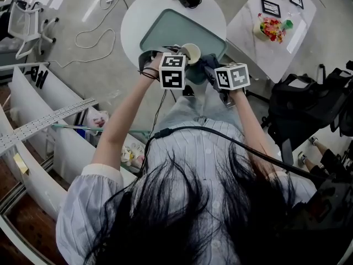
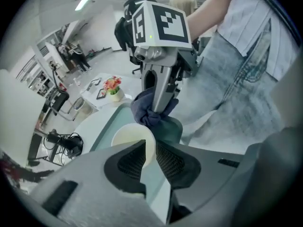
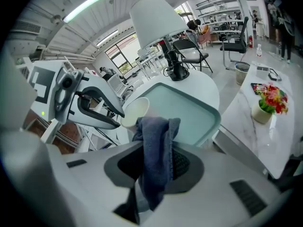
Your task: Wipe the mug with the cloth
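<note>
Two grippers meet over the near edge of a teal tray [image 1: 165, 29] that lies on a round white desk [image 1: 135, 15]. The left gripper [image 2: 150, 157] has its jaws clamped on the wall of the mug [image 2: 129, 138], one jaw inside the rim and one outside. The mug is plain cream with a smooth rim, held in the air. The right gripper [image 3: 156, 167] has its jaws pinched on the cloth [image 3: 158, 145], dark blue and bunched, which presses against the mug's side.
</note>
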Demonstrator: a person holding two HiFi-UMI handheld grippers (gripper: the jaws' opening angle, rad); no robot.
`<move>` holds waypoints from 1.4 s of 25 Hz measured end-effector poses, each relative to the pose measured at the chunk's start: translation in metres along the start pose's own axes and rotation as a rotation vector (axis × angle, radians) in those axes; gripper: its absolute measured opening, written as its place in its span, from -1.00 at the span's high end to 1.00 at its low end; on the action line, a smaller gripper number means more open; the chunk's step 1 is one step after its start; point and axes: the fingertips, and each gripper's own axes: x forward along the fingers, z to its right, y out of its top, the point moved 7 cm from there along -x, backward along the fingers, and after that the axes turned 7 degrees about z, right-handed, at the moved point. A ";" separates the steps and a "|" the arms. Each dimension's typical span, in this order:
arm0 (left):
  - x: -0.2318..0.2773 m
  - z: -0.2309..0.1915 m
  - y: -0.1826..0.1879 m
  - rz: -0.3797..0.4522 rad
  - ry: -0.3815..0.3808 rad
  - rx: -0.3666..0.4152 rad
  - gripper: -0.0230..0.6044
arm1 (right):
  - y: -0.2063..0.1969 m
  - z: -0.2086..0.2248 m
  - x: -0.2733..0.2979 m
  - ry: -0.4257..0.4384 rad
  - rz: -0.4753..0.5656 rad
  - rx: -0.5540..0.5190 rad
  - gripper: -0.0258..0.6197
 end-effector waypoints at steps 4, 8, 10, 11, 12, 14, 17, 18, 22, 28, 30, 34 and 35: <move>0.000 0.009 0.011 0.055 0.110 -0.244 0.76 | 0.000 0.000 0.000 -0.004 0.012 0.006 0.63; 0.003 0.009 0.019 0.079 0.262 -0.439 0.75 | -0.002 0.000 0.000 -0.001 0.032 0.032 0.63; 0.007 0.010 0.024 0.107 0.298 -0.500 0.75 | -0.003 -0.001 0.001 0.006 0.048 0.037 0.63; 0.009 0.010 0.026 0.115 0.307 -0.519 0.75 | -0.003 -0.001 0.000 0.001 0.052 0.036 0.63; 0.012 0.010 0.026 0.112 0.318 -0.529 0.75 | -0.004 -0.001 0.000 -0.005 0.055 0.037 0.63; 0.017 0.008 0.022 0.079 0.351 -0.533 0.75 | -0.005 0.000 -0.001 -0.013 0.053 0.049 0.63; 0.023 0.006 0.015 0.040 0.377 -0.550 0.75 | -0.008 0.001 -0.003 -0.027 0.047 0.061 0.63; 0.025 0.006 0.013 0.035 0.374 -0.556 0.75 | -0.008 0.001 -0.003 -0.026 0.049 0.062 0.63; 0.026 0.006 0.009 0.014 0.383 -0.542 0.75 | -0.006 -0.003 -0.001 -0.015 0.063 0.054 0.63; 0.029 0.008 0.013 -0.044 0.399 -0.436 0.76 | -0.005 -0.001 -0.001 -0.021 0.063 0.060 0.63; 0.029 0.008 0.012 -0.031 0.373 -0.433 0.79 | -0.002 -0.001 -0.002 -0.024 0.070 0.066 0.63; 0.027 0.007 0.009 0.032 0.304 -0.442 0.80 | 0.004 -0.001 0.000 -0.022 0.079 0.058 0.63; 0.026 0.007 0.009 0.043 0.287 -0.426 0.80 | 0.006 -0.001 0.001 -0.022 0.081 0.054 0.63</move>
